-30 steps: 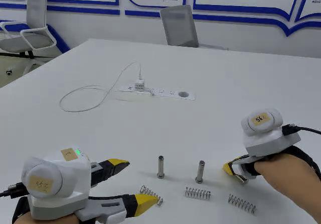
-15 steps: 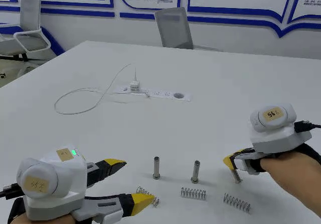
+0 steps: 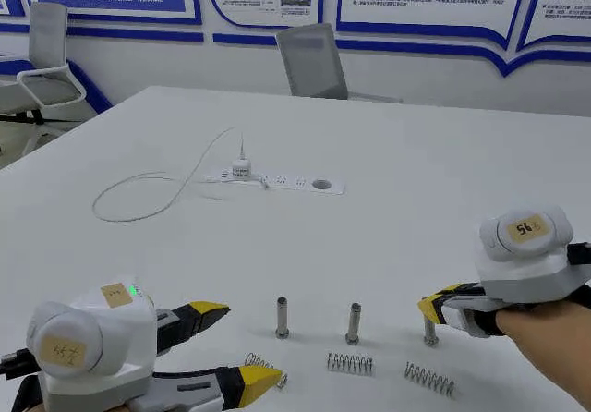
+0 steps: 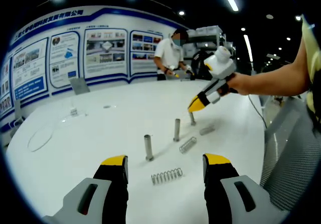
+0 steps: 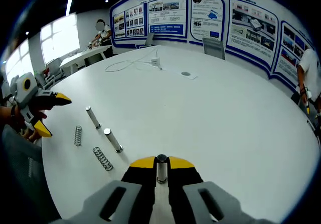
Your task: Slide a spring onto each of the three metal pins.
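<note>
Closed narrow on the head of a short silver metal pin with the yellow-tipped jaws of the right gripper — held at a slant above the white worktop a second ago, now stood upright with its foot down on that worktop, at the right end of the row. Spread wide on the left gripper, gripping nothing, hovering low just short of the nearest coiled steel spring, much as a second ago. Further out along the row: a middle upright silver pin and a left upright silver pin, both standing free, both bare. In front of them, lying flat and apart from the pins, a middle coiled spring and a right coiled spring. Beyond, well apart, a white power strip. Judging from that: all three pins now set up in line, no spring yet threaded — task at its very start. Probably next, either letting go of the right pin and checking for wobble, or keeping it steadied while fetching a spring with the open left jaws. Worth watching for tipping on release.
</note>
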